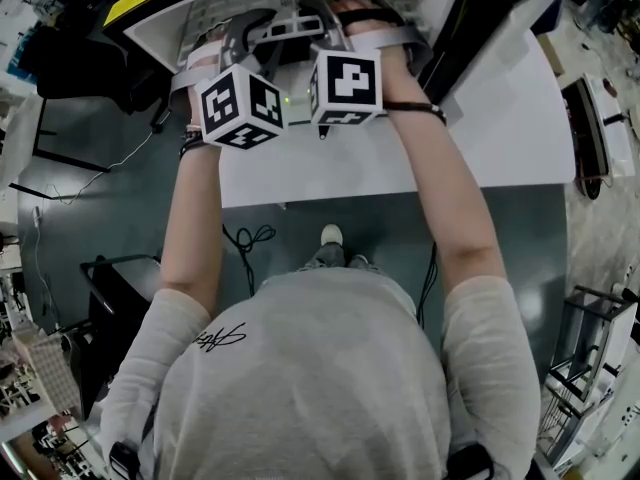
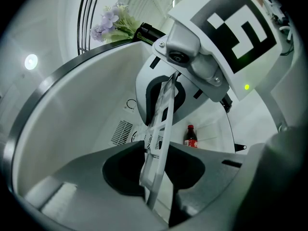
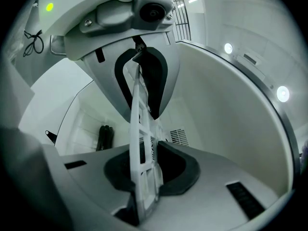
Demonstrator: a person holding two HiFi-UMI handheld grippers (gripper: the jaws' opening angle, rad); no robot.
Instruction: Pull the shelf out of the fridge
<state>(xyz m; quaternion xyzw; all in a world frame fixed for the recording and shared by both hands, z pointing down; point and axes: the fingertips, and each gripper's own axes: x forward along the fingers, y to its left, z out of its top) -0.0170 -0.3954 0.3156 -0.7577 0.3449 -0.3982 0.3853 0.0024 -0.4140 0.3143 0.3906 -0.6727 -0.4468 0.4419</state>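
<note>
Left hand-held gripper point(image 2: 154, 150): jaws closed on the front edge of the white lattice shelf point(image 2: 161, 124), which runs between the two dark pads and touches both.

Right hand-held gripper point(image 3: 139, 165): likewise pinching the shelf, pads pressed to its two faces. It sits just beside the left one on the same edge – in each gripper view the other gripper's jaws show further along the lattice.

Head view: both arms stretched forward, marker cubes side by side and nearly touching, jaw tips reaching into the open fridge point(image 1: 150, 30). The fridge stands on a white table point(image 1: 500, 118).

Shelf position – mostly inside the fridge cavity, front edge at the opening where the grippers hold it. How far out it sits cannot be told.

Inside the fridge:
- cola bottle point(image 2: 190, 136) with a red label, upright near the back, well apart from the shelf edge
- vent grille point(image 2: 124, 131) on the rear wall
- dark upright item point(image 3: 106, 136) at the side, too small to identify

Pale purple flowers point(image 2: 113, 23) show above the fridge rim.
</note>
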